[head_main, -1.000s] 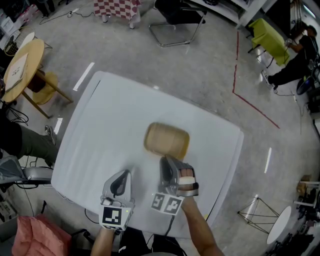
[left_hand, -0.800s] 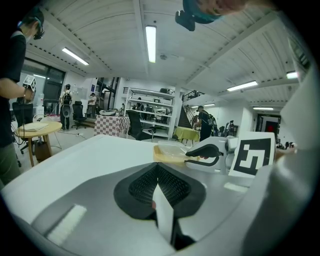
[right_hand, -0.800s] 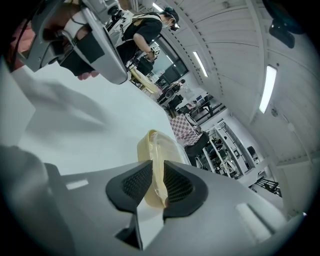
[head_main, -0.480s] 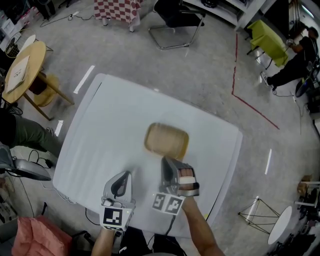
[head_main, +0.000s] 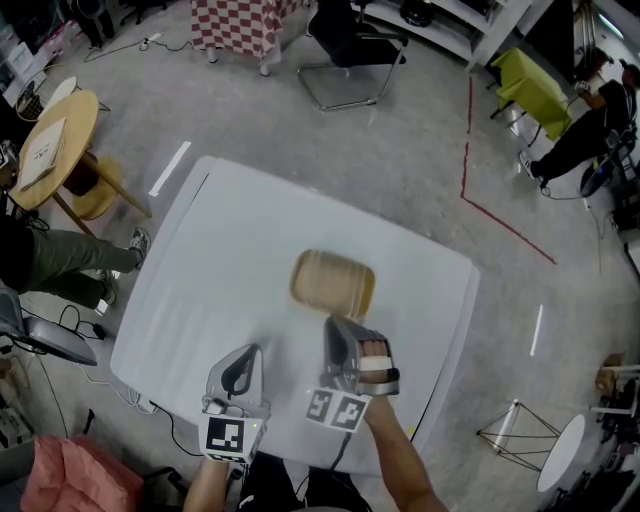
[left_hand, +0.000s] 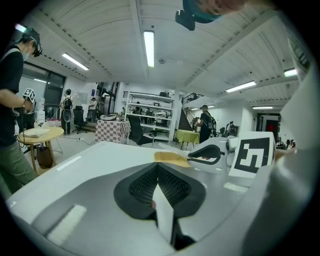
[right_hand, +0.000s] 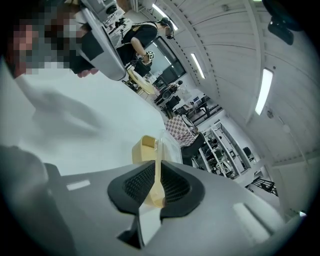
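The right forearm reaches up from the lower edge of the head view, its hand wrapped round the right gripper (head_main: 335, 327), which points away across the white tabletop (head_main: 220, 240). Its jaws are pinched on the near edge of the tan box (head_main: 333, 282), which lies mid-tabletop, directly ahead of it. The left gripper (head_main: 244, 354) is held level just to the left, over the tabletop's near part, jaws pressed together on nothing, the box ahead and to its right.
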